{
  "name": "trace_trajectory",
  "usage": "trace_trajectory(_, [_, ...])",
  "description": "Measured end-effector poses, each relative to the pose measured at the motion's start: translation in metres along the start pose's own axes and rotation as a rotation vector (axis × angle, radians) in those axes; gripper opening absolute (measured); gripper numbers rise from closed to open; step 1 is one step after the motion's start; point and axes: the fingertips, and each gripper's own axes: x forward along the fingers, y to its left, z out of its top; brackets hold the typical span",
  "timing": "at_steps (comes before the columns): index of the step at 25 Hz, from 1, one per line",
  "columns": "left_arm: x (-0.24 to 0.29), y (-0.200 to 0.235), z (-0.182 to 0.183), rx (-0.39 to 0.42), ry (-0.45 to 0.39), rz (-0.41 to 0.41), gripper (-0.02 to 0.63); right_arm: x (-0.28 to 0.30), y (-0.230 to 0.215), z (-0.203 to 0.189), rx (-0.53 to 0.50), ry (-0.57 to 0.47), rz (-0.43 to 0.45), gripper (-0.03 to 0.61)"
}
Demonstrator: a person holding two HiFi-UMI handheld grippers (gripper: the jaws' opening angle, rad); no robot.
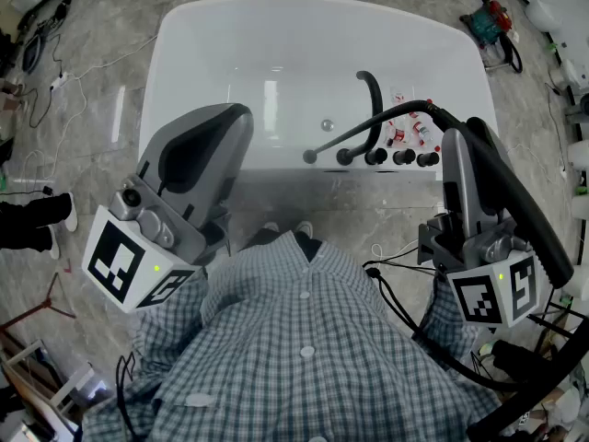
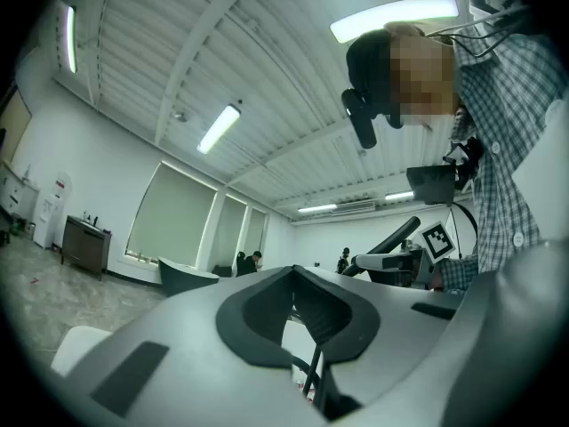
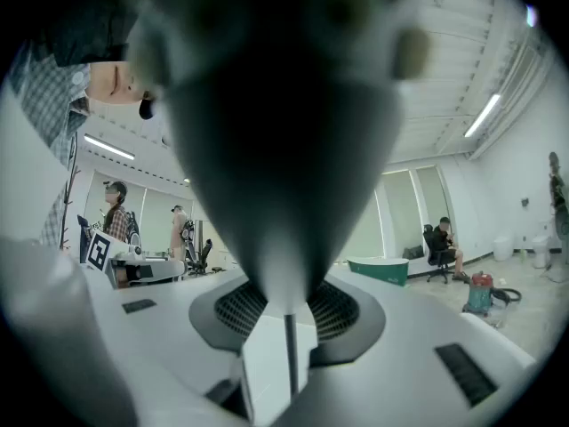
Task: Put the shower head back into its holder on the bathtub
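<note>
1. Seen from above, a person in a checked shirt stands at the near side of a white bathtub, which fills the upper middle of the frame on a grey stone floor.
2. The right gripper, at the right of the frame, is clamped on the black shower head. The shower head lies along the gripper. Its narrow end is at the jaw tips, toward the tub, and its wide end reaches back toward the lower right.
3. In the right gripper view the shower head fills the top centre as a dark cone. It tapers down into the wide-set jaws of the right gripper.
4. A black hose runs from the shower head's narrow end leftward across the tub's near rim.
5. A row of black fittings sits on that rim, right of centre, beside a curved black spout. Which fitting is the holder cannot be told.
6. The left gripper, at the left of the frame, is held up clear of the tub. In its own view the jaw tips of the left gripper meet, with nothing between them.
</note>
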Motion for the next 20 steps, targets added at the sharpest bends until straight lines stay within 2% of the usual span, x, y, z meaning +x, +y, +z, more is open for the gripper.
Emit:
trace_trajectory(9, [0.0009, 0.0002, -0.0015, -0.001, 0.003, 0.003, 0.008, 0.0034, -0.0049, 0.0047, 0.019, -0.004, -0.018, 0.135])
trace_trajectory(20, [-0.0054, -0.0002, -0.0008, -0.002, 0.01, 0.018, 0.008, 0.0025, 0.0014, -0.001, 0.035, 0.01, 0.003, 0.135])
